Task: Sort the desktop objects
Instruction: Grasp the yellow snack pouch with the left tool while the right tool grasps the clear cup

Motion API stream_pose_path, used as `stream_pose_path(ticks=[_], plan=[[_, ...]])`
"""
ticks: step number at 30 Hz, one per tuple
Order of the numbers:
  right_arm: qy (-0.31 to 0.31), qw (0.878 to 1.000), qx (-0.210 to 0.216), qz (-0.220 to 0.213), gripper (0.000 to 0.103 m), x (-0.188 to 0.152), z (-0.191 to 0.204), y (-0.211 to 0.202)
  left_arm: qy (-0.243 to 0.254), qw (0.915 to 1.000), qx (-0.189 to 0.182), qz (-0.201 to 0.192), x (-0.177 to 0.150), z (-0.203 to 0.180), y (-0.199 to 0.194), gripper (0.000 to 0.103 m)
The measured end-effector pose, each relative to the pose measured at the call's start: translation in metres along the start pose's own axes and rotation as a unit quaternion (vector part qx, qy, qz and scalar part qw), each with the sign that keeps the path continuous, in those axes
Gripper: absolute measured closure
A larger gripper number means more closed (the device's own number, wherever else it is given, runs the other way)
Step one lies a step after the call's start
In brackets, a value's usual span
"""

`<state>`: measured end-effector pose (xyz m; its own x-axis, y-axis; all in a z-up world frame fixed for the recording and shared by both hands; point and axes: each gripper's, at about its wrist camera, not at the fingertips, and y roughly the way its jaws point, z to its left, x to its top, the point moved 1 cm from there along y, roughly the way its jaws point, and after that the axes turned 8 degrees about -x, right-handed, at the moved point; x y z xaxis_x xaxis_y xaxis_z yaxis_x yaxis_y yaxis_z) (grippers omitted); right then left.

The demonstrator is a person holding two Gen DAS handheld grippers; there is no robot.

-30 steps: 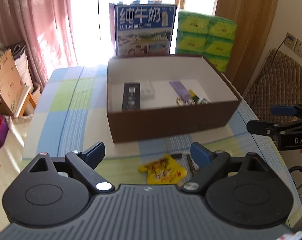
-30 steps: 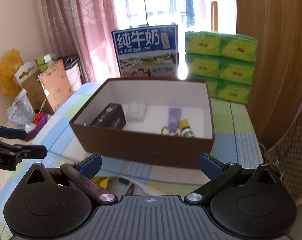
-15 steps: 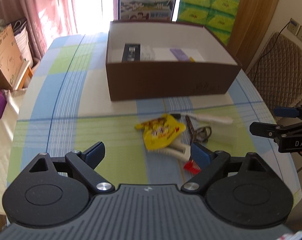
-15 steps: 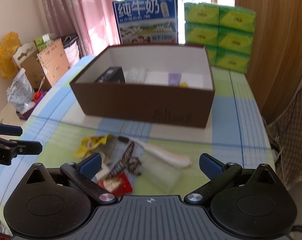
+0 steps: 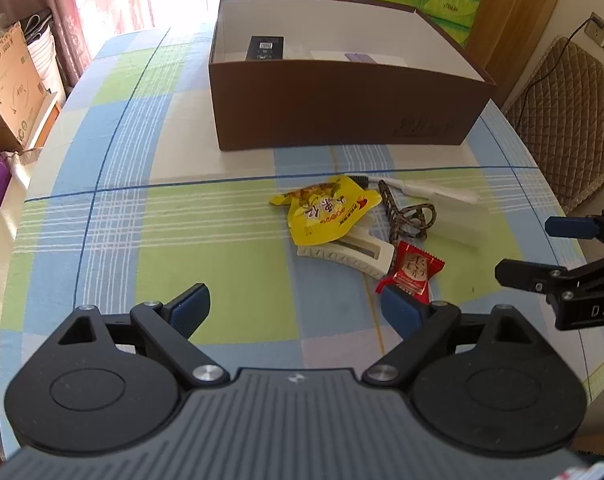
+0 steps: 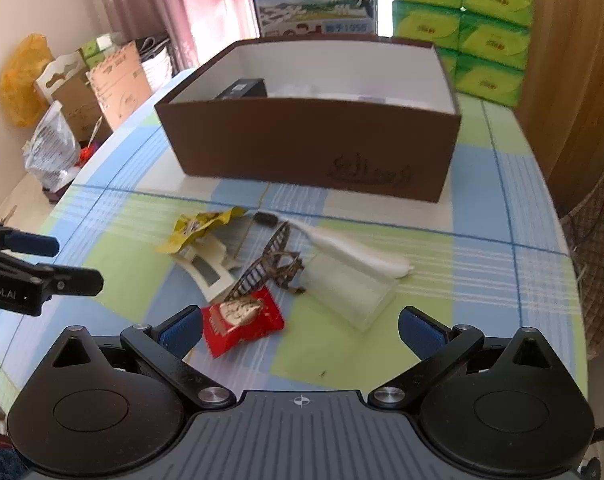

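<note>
Both claws have drawn back from the box [image 5: 342, 108], left claw [image 5: 298, 308] and right claw [image 6: 300, 330] spread wide and empty above the red wrapper [image 6: 242, 320] and clutter on the counter [image 5: 142, 220]

1. Box [image 5: 342, 108] sits at the counter [image 5: 102, 208] rear.
2. Snack pouch [image 5: 326, 212] lies before the box, overlapping the clip [image 5: 350, 254].
3. Candy [image 5: 412, 272] lies nearest, right of the clip.
4. Cord [image 5: 406, 218] lies between pouch and clear case [image 5: 462, 222].
</note>
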<state>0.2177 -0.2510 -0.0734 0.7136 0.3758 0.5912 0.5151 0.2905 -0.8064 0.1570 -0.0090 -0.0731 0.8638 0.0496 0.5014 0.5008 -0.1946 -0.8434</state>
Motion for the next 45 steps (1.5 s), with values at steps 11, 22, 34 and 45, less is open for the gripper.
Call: stream_pose_path(ticks=[11, 22, 34, 45], plan=[[-0.007, 1.0, -0.013, -0.015, 0.002, -0.008, -0.003, 0.015, 0.003, 1.0, -0.003, 0.003, -0.003, -0.002, 0.014, 0.013], [-0.04, 0.999, -0.029, -0.024, 0.009, -0.009, -0.014, 0.034, 0.031, 0.9994, -0.012, 0.005, 0.008, -0.008, 0.03, 0.013], [-0.015, 0.999, -0.031, -0.005, 0.009, -0.009, -0.032, 0.047, 0.098, 0.9952, 0.011, 0.0, 0.04, -0.036, 0.079, 0.014], [0.011, 0.999, -0.036, 0.011, 0.009, -0.013, -0.047, 0.056, 0.069, 0.9969, 0.033, 0.022, 0.066, -0.022, 0.124, 0.032]])
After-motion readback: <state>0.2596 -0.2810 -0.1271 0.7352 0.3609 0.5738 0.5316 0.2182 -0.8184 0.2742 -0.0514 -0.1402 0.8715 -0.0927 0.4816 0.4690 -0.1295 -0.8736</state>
